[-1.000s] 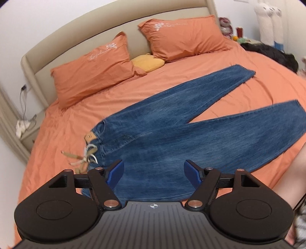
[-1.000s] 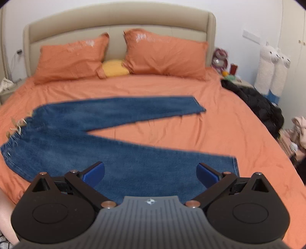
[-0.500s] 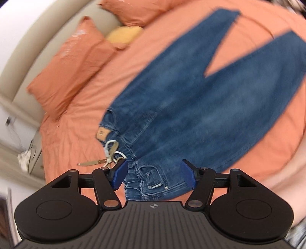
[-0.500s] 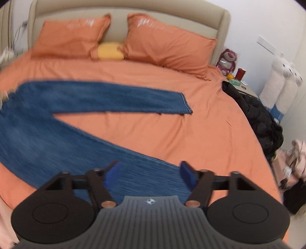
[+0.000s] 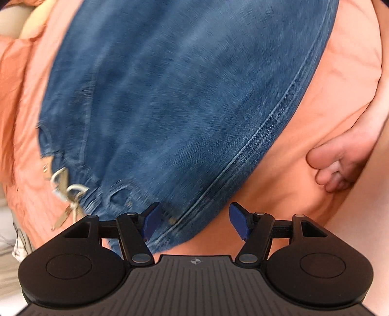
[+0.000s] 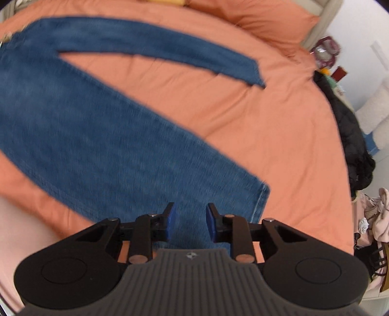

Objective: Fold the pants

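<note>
Blue jeans (image 5: 170,102) lie flat on an orange bed, legs spread in a V (image 6: 97,136). In the left wrist view my left gripper (image 5: 194,221) is open, low over the near corner of the waistband, where the side seam (image 5: 243,155) runs. A drawstring with a tag (image 5: 65,192) hangs off the waistband at the left. In the right wrist view my right gripper (image 6: 189,223) is open with a narrow gap, just above the near leg close to its hem (image 6: 261,201). The far leg's hem (image 6: 255,75) lies further back.
The orange bedsheet (image 6: 218,116) extends around the jeans. A dark jacket (image 6: 352,136) lies at the bed's right edge, with plush toys and clutter beyond it. A bare foot (image 5: 340,167) rests on the sheet right of the waistband. Orange pillows (image 6: 267,17) are at the head.
Both grippers have dropped close to the jeans: the left toward the near waistband corner, the right toward the near leg's hem. The right gripper's fingers have narrowed.
</note>
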The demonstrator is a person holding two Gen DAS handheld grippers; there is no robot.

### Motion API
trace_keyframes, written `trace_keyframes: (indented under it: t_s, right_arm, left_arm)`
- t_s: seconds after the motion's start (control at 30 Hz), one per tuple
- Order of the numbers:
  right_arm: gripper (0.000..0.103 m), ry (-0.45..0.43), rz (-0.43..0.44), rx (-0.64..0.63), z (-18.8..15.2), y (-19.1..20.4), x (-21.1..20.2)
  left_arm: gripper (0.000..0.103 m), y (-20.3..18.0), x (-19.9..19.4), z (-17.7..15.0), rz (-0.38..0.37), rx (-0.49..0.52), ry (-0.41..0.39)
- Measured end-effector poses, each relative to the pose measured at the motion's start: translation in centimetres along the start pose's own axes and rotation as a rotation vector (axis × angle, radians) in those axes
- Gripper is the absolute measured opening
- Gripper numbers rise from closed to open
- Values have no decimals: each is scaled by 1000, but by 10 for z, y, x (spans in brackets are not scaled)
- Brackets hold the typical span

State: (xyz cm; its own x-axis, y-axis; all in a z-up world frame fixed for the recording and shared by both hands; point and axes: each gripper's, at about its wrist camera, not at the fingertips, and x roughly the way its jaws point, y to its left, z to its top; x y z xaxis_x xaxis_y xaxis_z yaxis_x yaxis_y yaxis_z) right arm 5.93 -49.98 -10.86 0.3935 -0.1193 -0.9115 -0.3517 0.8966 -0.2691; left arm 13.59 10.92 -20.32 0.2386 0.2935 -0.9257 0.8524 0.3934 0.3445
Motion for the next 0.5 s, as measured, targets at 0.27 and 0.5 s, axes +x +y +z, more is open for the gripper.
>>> trace_keyframes:
  t_s: [0.27,0.5]
  right_arm:
    - [28,105,75,-171,-23,15,31]
    - [43,148,140,-277,-34,35,50]
  left_arm:
    - [78,-23,25,7,66,85,5]
    - [22,-28,15,-2,120,-5,-24]
